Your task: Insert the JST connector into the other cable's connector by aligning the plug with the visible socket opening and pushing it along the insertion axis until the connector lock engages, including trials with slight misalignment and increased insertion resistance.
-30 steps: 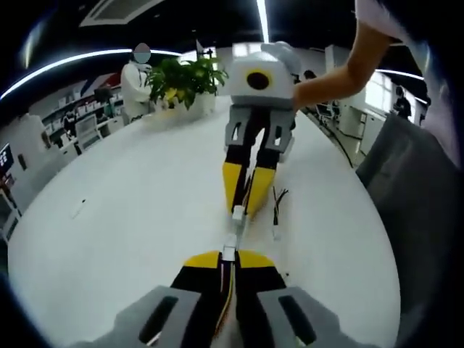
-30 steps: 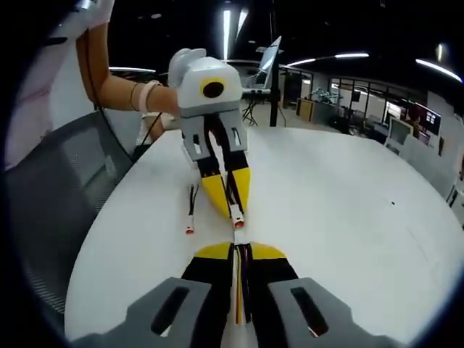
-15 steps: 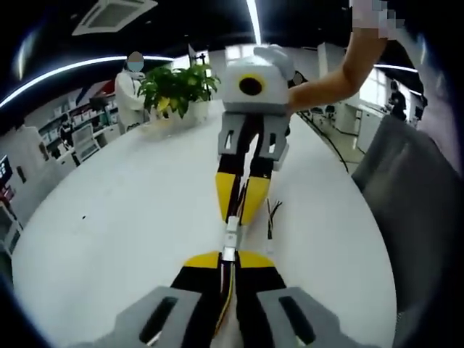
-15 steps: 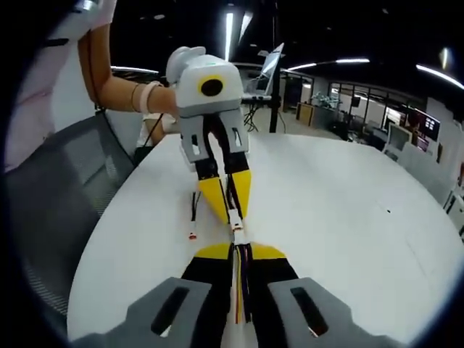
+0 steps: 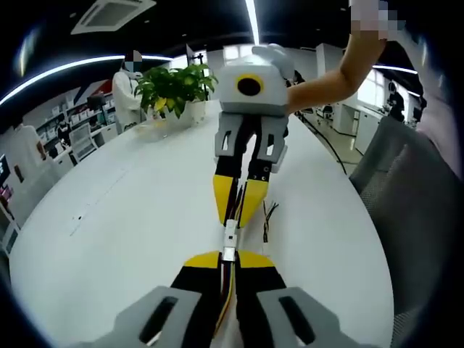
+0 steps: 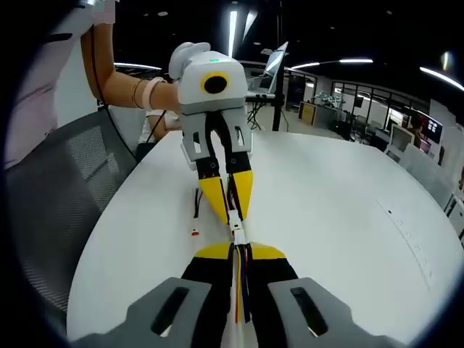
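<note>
Above the white table [image 5: 109, 217], left to right: a potted plant [image 5: 174, 87] at the far edge in the left gripper view, then my two grippers nose to nose over the middle, then a spare cable [image 5: 267, 217] lying just beside them on the surface, a grey chair [image 5: 413, 217] off the rim; my left gripper [image 5: 228, 258] is pinched down on its cable, yellow and red wires running back between the jaws, its white plug [image 5: 229, 253] poking out just past the tips; my right gripper [image 5: 236, 211] comes in from the far side, jaws likewise clamped on the other cable, its white socket [image 5: 230, 233] at the tips; in the right gripper view the same pair reads reversed, right gripper [image 6: 237, 250] low, left gripper [image 6: 230, 204] above, the white connectors [image 6: 236, 233] between them; plug and socket look touching or partly entered; I cannot tell whether the lock has caught; both long axes lie nearly on one line running tip to tip, so the push goes straight along that line; a slight kink at the joint would bind it; neither hand is nearer, they meet midway.
</note>
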Demonstrator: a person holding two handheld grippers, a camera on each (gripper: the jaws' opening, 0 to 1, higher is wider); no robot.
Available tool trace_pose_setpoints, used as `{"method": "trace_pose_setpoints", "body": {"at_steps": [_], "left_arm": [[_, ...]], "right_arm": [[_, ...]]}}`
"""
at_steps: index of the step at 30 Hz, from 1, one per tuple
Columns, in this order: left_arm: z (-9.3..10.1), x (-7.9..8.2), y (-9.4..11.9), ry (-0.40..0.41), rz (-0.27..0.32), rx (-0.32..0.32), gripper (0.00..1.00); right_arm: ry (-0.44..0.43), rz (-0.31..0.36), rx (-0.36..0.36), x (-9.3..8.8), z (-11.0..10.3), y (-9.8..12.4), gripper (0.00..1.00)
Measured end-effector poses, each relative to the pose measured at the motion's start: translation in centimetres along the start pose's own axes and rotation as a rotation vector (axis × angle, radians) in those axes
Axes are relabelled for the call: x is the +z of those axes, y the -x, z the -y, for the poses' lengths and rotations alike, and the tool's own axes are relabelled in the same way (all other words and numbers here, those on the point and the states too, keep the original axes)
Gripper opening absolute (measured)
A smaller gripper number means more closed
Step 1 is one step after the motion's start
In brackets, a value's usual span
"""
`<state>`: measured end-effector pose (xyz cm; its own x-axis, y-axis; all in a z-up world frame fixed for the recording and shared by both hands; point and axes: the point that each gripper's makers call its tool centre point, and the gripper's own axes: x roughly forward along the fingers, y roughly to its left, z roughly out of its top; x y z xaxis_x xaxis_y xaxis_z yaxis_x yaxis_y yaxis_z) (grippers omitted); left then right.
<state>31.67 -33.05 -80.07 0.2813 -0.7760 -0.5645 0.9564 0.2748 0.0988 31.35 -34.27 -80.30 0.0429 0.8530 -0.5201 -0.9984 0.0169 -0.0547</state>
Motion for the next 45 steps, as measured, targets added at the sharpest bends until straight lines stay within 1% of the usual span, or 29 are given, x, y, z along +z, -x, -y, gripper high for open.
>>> {"method": "trace_pose_setpoints", "body": {"at_steps": [4, 6, 9, 14, 15, 17, 23, 28, 29, 32, 35, 39, 45], "left_arm": [[-0.2, 0.0, 0.0, 0.049, 0.012, 0.004, 0.0], [-0.2, 0.1, 0.0, 0.061, 0.014, 0.004, 0.0], [-0.2, 0.0, -0.1, 0.118, 0.021, 0.003, 0.0], [-0.2, 0.0, -0.1, 0.128, 0.024, 0.005, 0.0], [-0.2, 0.0, -0.1, 0.12, 0.024, 0.005, 0.0], [-0.1, -0.1, -0.2, 0.082, 0.014, -0.001, 0.0], [0.1, 0.0, -0.3, 0.03, 0.013, -0.011, 0.0], [0.3, 0.3, -0.3, 0.012, 0.018, -0.021, 0.0], [0.4, 0.5, -0.3, 0.019, 0.03, -0.029, 0.0], [0.5, 0.5, -0.2, 0.011, 0.023, -0.031, 0.0], [0.8, 0.6, -0.2, -0.005, 0.021, -0.043, 0.0], [1.0, 0.7, -0.1, -0.016, 0.022, -0.049, 0.0], [1.5, 1.0, -0.1, -0.072, 0.002, -0.055, 0.0]], "right_arm": [[0.0, 0.002, -0.005, 0.0, 0.1, 0.0, 0.04], [0.003, 0.002, -0.008, 0.0, 0.2, 0.1, 0.04], [0.009, -0.001, -0.011, 0.0, 0.3, 0.1, 0.03], [0.018, -0.005, -0.009, -0.1, 0.2, 0.2, 0.04], [0.021, -0.006, -0.008, -0.1, 0.2, 0.2, 0.04], [0.022, -0.007, -0.002, -0.1, 0.1, 0.1, 0.04], [0.04, -0.01, 0.007, -0.1, -0.2, 0.0, 0.03], [0.045, 0.002, 0.016, 0.0, -0.3, 0.1, 0.03], [0.046, 0.012, 0.022, 0.2, -0.5, 0.1, 0.03], [0.056, 0.008, 0.023, 0.3, -0.6, 0.1, 0.03], [0.029, 0.014, 0.029, 0.3, -0.8, 0.2, 0.03], [0.038, 0.021, 0.031, 0.4, -1.1, 0.4, 0.03], [0.065, 0.024, 0.037, 0.5, -1.4, 0.5, 0.02]]}}
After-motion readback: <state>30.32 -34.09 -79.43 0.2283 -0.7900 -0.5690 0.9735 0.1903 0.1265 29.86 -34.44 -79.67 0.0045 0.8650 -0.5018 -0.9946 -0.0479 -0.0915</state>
